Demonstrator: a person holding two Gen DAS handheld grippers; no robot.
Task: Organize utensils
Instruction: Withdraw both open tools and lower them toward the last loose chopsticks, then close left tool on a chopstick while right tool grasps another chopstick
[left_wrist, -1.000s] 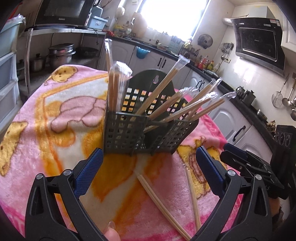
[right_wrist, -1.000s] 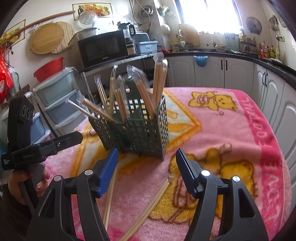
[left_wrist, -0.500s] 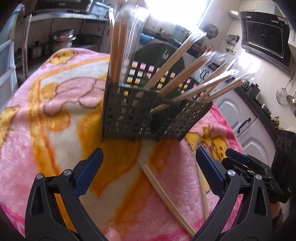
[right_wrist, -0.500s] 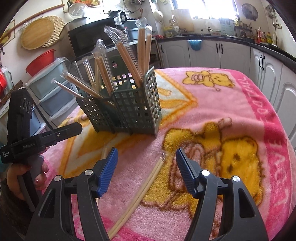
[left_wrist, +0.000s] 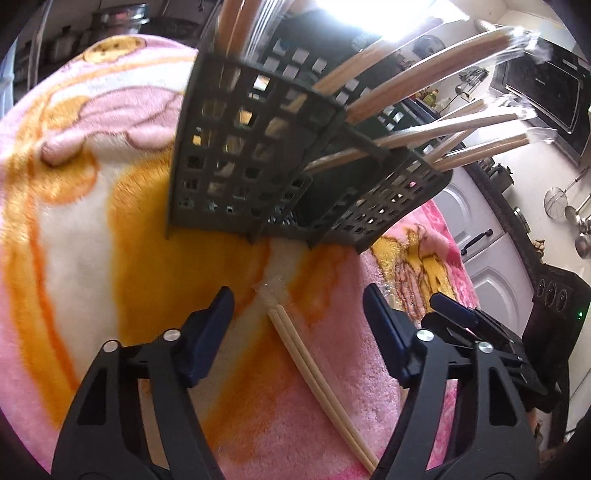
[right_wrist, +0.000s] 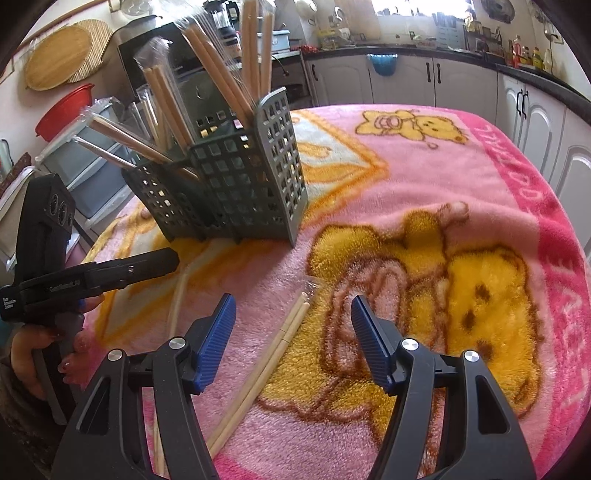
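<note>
**Both grippers low over wrapped chopstick pairs, nothing gripped**

Left gripper: jaws have just been closing but stand apart, pads clear of everything. One wrapped chopstick pair lies on the blanket between the jaws, its crinkled wrapper end just ahead of the tips. It runs back under the right-hand arm of the gripper and is cut off at the lower frame edge. No contact with either pad is visible.

Right gripper: jaws apart, nothing pressed. A second wrapped pair lies between them, nearer the left pad, tips pointing ahead. Its rear end passes under the left-hand arm of the gripper and out of view. Its clear wrapper is hard to make out except at the tip.

To the left of the right jaws, a third pair lies pale on the blanket; its near end is hidden behind the gripper arm.

Ahead of both sets of jaws stands the grey lattice utensil caddy, upright on the blanket. It holds several wrapped chopstick pairs, which lean outward. In the left wrist view the tops of the upright ones are cut off by the frame, and window glare washes out what is behind them. How many compartments the caddy has cannot be told.

A hand holding the left gripper shows at the left edge of the right wrist view, partly cropped.
</note>
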